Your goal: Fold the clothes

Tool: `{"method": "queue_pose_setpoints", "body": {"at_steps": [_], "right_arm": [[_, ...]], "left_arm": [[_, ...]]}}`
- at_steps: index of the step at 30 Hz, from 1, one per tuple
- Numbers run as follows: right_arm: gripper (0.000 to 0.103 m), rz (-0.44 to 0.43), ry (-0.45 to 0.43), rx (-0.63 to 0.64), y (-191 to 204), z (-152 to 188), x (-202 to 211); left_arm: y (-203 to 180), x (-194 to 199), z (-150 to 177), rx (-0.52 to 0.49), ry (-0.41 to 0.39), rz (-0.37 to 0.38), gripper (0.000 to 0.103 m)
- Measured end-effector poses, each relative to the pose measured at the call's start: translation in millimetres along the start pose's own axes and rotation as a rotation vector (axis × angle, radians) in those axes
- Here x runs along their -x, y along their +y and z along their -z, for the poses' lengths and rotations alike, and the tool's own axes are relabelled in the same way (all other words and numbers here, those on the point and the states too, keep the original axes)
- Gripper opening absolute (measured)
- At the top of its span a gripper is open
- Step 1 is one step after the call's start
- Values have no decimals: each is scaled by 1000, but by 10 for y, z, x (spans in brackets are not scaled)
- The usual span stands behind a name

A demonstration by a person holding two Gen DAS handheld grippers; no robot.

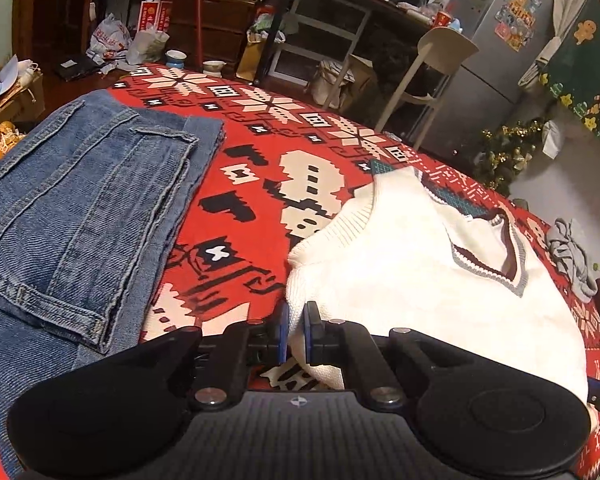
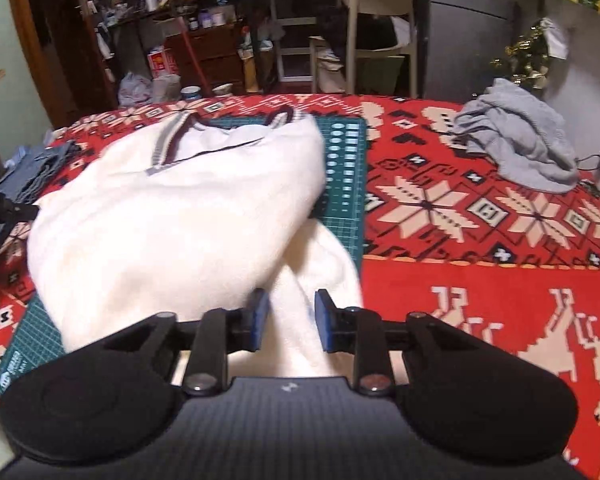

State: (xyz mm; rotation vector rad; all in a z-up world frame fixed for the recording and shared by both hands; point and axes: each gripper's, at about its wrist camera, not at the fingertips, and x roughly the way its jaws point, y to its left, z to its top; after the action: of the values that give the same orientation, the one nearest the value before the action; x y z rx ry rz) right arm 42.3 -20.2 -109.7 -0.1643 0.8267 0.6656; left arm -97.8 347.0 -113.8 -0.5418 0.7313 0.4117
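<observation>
step: folding sweater (image 1: 440, 280), centre of worktop (image 2: 480, 280); jeans (image 1: 80, 208) folded, frame left | left tongs (image 1: 296, 332) pinched on hem; right tongs (image 2: 292, 320) part open, cloth between, grip unclear | next: likely carry hem toward collar

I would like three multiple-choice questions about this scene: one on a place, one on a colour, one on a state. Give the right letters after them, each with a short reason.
1. Where do the folded jeans lie relative to the white sweater in the left wrist view?
A. to its left
B. on top of it
C. to its right

2. What colour is the crumpled garment at the far right of the table?
A. green
B. grey
C. yellow

3. What is the left gripper doing?
A. open above the jeans
B. shut on the sweater's edge
C. holding a chair

Answers:
1 A, red cloth separates them.
2 B, a grey heap.
3 B, its pads pinch white knit.
</observation>
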Motion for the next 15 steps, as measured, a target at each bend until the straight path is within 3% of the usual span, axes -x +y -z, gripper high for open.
{"method": "queue_pose_setpoints", "body": {"at_steps": [2,6,10,15], "right_arm": [[5,4,-23,-27,-3,11,49],[4,95,-123,-130,-99,15,351],[4,171,-210,-279,-339,68,666],[4,157,-118,-362,-432,407,699]], "left_arm": [[-4,-3,-4,4,-9,-2,6],[53,49,-48,44,-43,-23,6],[14,77,-46,16,-45,-27,6],[-48,107,-37,-27,-44,-31,6]]}}
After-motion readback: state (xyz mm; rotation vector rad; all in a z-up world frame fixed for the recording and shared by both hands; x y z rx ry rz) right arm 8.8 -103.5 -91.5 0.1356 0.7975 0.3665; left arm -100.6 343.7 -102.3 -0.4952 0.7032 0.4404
